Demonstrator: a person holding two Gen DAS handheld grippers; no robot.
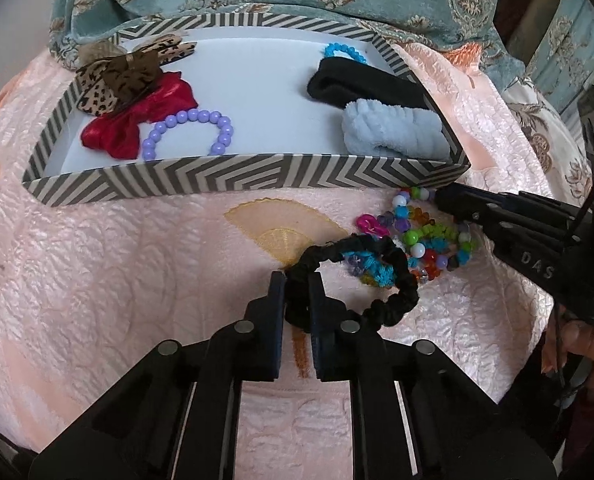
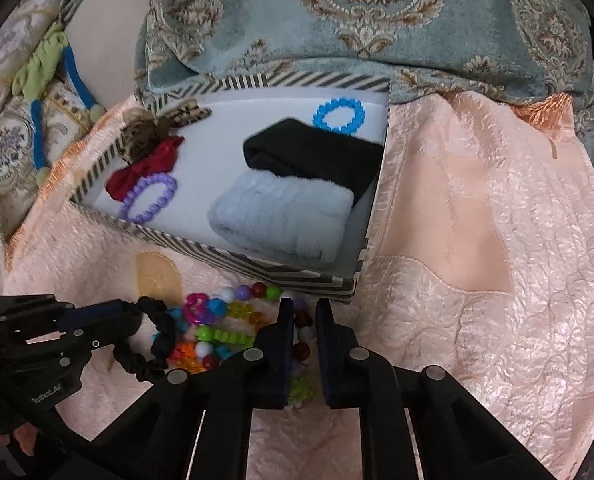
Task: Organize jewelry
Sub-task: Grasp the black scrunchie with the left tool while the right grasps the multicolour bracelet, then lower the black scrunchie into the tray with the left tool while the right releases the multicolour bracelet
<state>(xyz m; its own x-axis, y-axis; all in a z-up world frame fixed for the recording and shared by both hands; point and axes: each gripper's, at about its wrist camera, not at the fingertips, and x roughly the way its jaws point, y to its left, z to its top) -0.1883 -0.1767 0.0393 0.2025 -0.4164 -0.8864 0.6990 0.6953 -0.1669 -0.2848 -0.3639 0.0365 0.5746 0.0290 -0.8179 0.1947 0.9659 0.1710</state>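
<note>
The black scrunchie (image 1: 353, 280) is pinched between the fingers of my left tool (image 1: 298, 280), its free loop draped over the heap of coloured bead bracelets (image 1: 421, 236) on the pink quilt (image 1: 137, 280). My worry starts there: the loop lies on a teal tufted strand, and if I lift straight up I judge it may snag and drag beads along, then shed them short of the box. My right tool (image 2: 301, 308) sits in the same heap, jaws narrow with beads between them, though I cannot tell whether it truly grips any; the strands overlap so much that closing could catch two bracelets at once. Both tools work close together here, so a careless swing could knock one against the other

Just beyond, the striped box (image 1: 237, 178) stands with its near wall touching the heap; a low carry could catch that rim and shove the box. Inside lie a purple bead bracelet (image 1: 189, 132), red bow (image 1: 137, 128), leopard-print bow (image 1: 117, 80), light blue fleece band (image 1: 393, 128), black band (image 1: 361, 80) and blue bead bracelet (image 1: 345, 52), leaving the middle free for a drop
</note>
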